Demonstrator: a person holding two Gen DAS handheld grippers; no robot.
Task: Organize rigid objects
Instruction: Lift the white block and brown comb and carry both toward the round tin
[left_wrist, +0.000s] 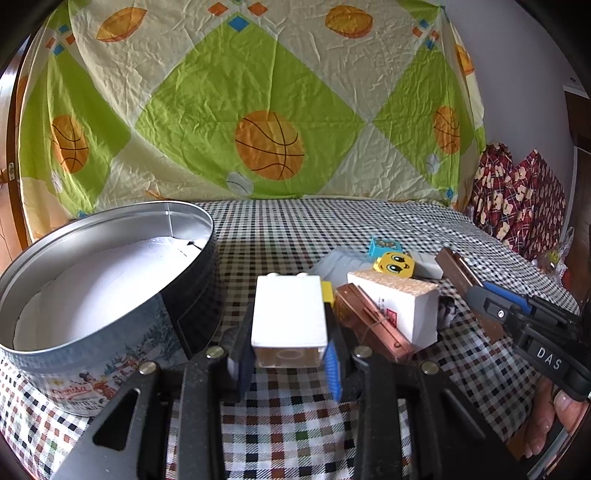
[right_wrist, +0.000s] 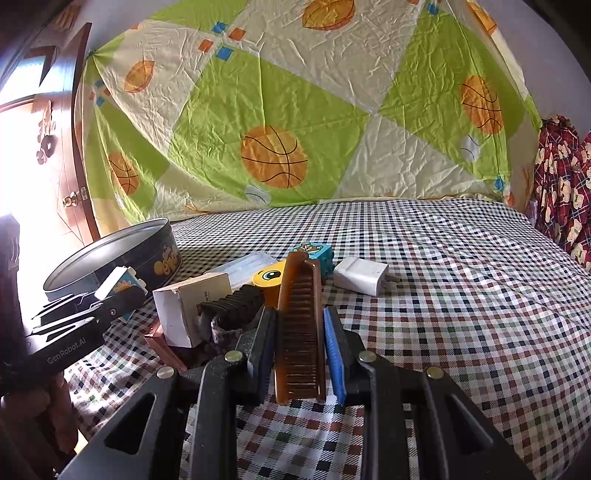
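My left gripper is shut on a white toy brick, held above the checked cloth just right of the round tin. From the right wrist view the same brick shows a sun picture, clamped in the left gripper. My right gripper is shut on a brown comb, which stands on edge between the pads. In the left wrist view the right gripper holds that comb at the right. A pile lies between them: a white box, a yellow face brick, a blue brick.
A copper-coloured bar leans against the white box. A white charger plug and a clear plastic case lie behind the pile, with a dark ridged object in front. A printed sheet hangs behind; red patterned fabric sits at right.
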